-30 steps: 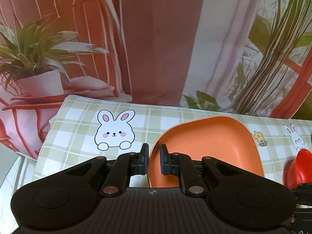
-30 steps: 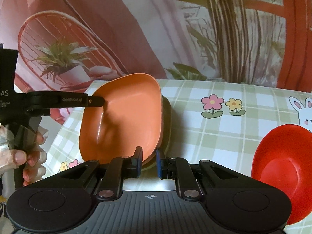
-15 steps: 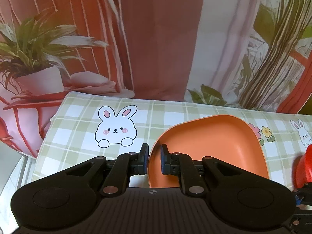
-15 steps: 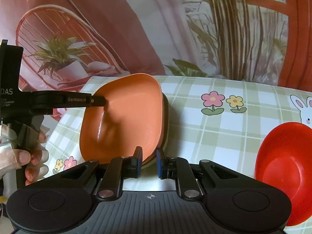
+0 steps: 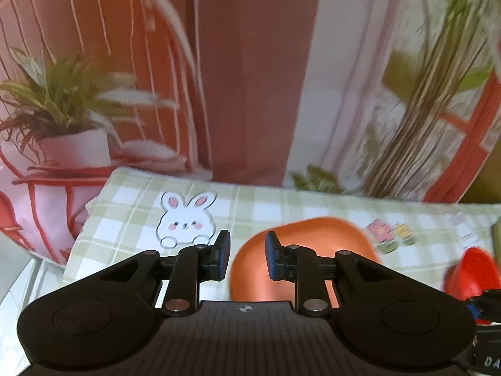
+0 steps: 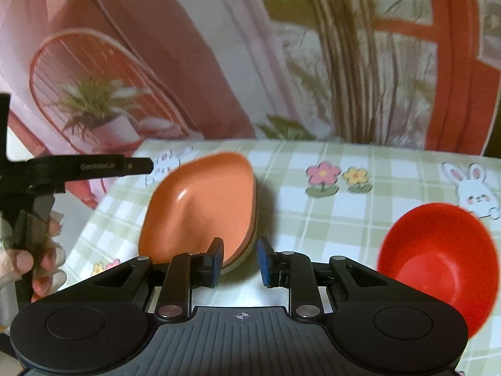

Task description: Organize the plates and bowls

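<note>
A second ago both pairs of tongs were pinched on the rim of the orange plate (image 6: 200, 206), one at its left edge and one at its near right corner. Now both have let go. The left tongs (image 5: 245, 255) have just been opening, and their blue pads stand a little apart, with the plate's near left rim seen in the gap beyond them but not pressed by either pad. The right tongs (image 6: 239, 263) have likewise just been opening; their pads are spread a little and hold nothing, the plate's near corner lying just past the left pad. Both views have pulled back from the plate, which looks smaller and lower in each than it did, and both are blurred.

The orange plate rests on a paler dish (image 6: 250, 247), only the edge of which shows under its right and near sides. The pair sits toward the left end of the bench (image 6: 313, 219), on the green check cloth with rabbits and flowers. A red bowl (image 6: 438, 260) stands on the cloth well to the right of the plates, near the front edge. In the right view the left tongs' arm reaches in from the left, its tip just off the plate's far left rim, with a hand (image 6: 34, 260) gripping the handle below. Behind the bench hangs a printed backdrop (image 5: 250, 78).
</note>
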Demonstrator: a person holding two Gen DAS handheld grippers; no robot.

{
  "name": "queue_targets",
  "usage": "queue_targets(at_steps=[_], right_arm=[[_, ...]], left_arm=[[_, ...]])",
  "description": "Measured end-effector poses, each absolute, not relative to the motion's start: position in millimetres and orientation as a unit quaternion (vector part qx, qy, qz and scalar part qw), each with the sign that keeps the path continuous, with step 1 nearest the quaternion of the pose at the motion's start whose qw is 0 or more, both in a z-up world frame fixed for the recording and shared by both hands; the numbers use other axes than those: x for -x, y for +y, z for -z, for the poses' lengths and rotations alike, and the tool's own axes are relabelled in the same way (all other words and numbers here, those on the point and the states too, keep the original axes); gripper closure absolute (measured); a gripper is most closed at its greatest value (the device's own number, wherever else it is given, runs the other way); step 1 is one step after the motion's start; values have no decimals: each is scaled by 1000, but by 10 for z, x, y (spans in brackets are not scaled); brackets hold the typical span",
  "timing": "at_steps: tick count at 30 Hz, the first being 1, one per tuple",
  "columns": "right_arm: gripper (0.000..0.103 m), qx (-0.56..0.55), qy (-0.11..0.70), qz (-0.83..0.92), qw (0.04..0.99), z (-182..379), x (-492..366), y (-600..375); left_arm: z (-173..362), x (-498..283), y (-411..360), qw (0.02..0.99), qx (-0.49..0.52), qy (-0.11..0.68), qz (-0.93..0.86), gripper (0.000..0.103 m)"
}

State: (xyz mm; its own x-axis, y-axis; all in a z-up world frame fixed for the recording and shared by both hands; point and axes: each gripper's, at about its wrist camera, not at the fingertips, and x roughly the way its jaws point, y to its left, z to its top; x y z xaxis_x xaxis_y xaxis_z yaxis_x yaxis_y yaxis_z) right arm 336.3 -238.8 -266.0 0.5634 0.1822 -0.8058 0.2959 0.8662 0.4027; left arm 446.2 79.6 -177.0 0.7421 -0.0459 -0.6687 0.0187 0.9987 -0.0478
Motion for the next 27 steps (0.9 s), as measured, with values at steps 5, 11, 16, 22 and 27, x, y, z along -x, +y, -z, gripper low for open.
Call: queue_targets(at_steps=[5,11,16,22,27], right_arm=[[79,-255,420,52,869,2296,-3125,-2595],[78,-244,372,71,893,1857,-2806,-2923],[77,-235,337,96,907,1560,-2535,-3339],[71,-229,304,128,916,1326,-2170,-3813],[57,-191,296,159,922,1242,-1870,-4064]], left_arm=[[1450,-4253,633,948,14,317,24,78],[1066,-4009,397,960,16,276,43,78],[834,-3813,103,966,9,253,59,78],[694,-3666,-277,967,6,241,85,78],[690,-3670,-610,964,5,241,114,78]])
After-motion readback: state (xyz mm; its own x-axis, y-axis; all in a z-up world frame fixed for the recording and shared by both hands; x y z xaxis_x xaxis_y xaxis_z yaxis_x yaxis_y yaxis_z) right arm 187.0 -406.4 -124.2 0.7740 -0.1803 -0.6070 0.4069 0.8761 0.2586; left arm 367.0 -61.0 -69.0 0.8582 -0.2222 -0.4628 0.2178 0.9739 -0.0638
